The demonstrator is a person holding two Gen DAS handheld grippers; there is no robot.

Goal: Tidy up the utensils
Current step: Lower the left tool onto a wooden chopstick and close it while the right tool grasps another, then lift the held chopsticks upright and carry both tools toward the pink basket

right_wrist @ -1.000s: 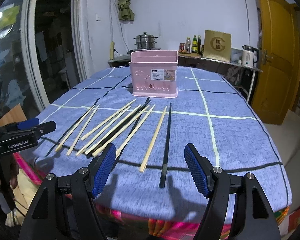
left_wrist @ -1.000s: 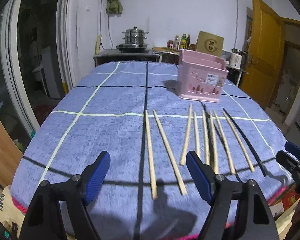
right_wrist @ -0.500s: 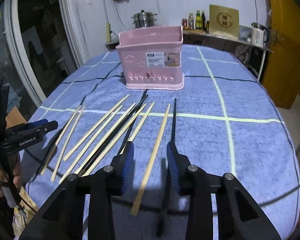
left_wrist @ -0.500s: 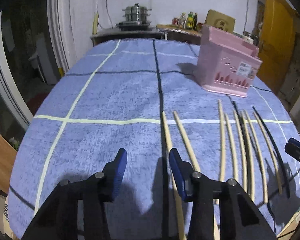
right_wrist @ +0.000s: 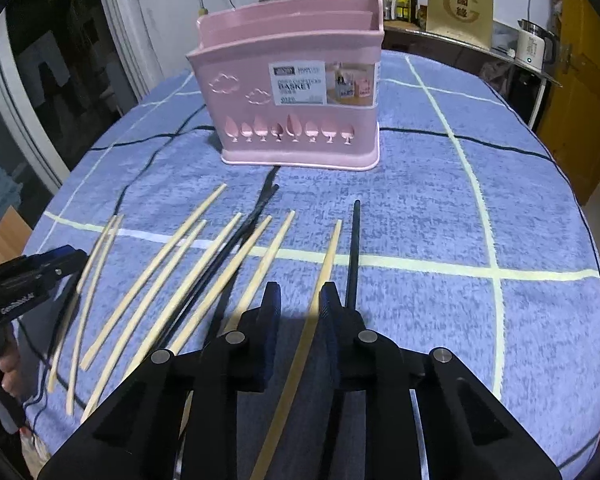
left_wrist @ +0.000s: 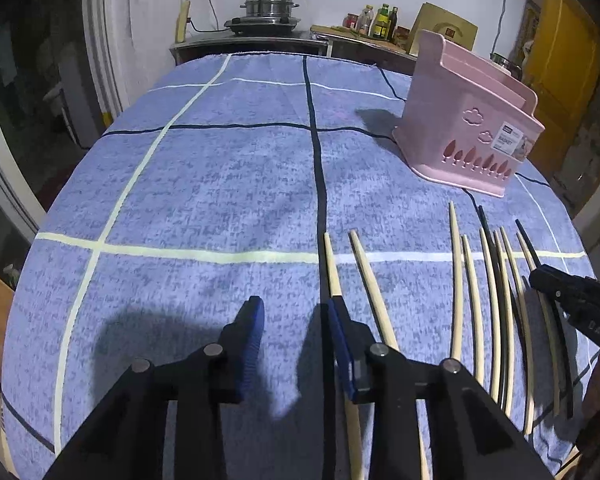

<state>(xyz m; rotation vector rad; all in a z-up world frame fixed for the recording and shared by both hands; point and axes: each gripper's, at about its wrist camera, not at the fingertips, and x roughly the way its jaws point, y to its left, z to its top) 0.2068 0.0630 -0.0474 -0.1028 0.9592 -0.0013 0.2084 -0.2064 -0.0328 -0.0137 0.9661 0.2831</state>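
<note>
Several pale wooden chopsticks (right_wrist: 152,276) and a few black ones (right_wrist: 354,256) lie in a row on the blue checked tablecloth (right_wrist: 440,220). A pink utensil basket (right_wrist: 292,92) stands upright behind them; it also shows in the left wrist view (left_wrist: 468,120). My right gripper (right_wrist: 298,300) is low over the cloth, part open, with a wooden chopstick (right_wrist: 324,276) lying between its jaws. My left gripper (left_wrist: 296,312) is open and empty just left of the leftmost wooden chopstick (left_wrist: 332,268), its right finger beside it.
A counter at the back holds a steel pot (left_wrist: 270,2), bottles (left_wrist: 384,22), a cardboard box (right_wrist: 460,8) and a kettle (right_wrist: 534,46). A yellow door (right_wrist: 584,92) is at the right. The table edge is close below both grippers.
Both grippers have moved forward and down toward the chopsticks, and both have narrowed from wide open. The right one now straddles a wooden chopstick.
</note>
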